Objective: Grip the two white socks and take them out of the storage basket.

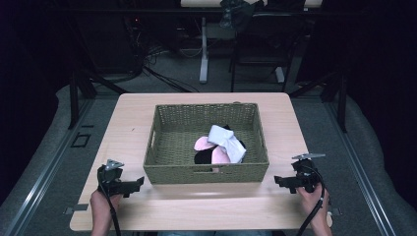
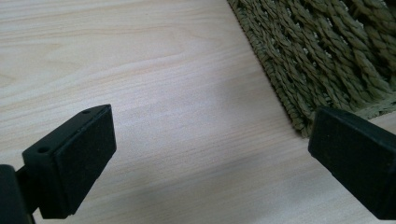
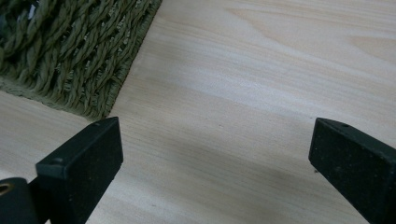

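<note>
Two hand-held grippers, one woven basket, one heap of soft items, one wooden tabletop (image 1: 196,206).

Item 1: basket (image 1: 206,169), olive-green wicker, rectangular, with handle slots in its walls. It stands at the centre of the high view, square to the tabletop edges. Its corner also fills the upper right of the left gripper view (image 2: 327,51) and the upper left of the right gripper view (image 3: 70,51).

Item 2: heap of socks (image 1: 220,145), or similar small cloth pieces, in pink, white and black. They lie inside the basket, right of its middle and toward the near wall, loosely piled with the white piece on top. The kind of cloth is too small to tell for certain.

Item 3: left gripper (image 1: 129,186), lower left of the high view, held in a hand and resting low over the tabletop just beside the basket's near left corner. Fingers (image 2: 74,158) stand wide apart with bare wood between them; nothing is held.

Item 4: right gripper (image 1: 285,183), lower right of the high view, mirrored at the basket's near right corner. Fingers (image 3: 84,163) likewise spread wide, empty.

Remark: both grippers point inward at the basket from either side, clear of it. This reads as a ready stance, either flanking the basket to steady it or preparing to reach over its wall for the heap.
</note>
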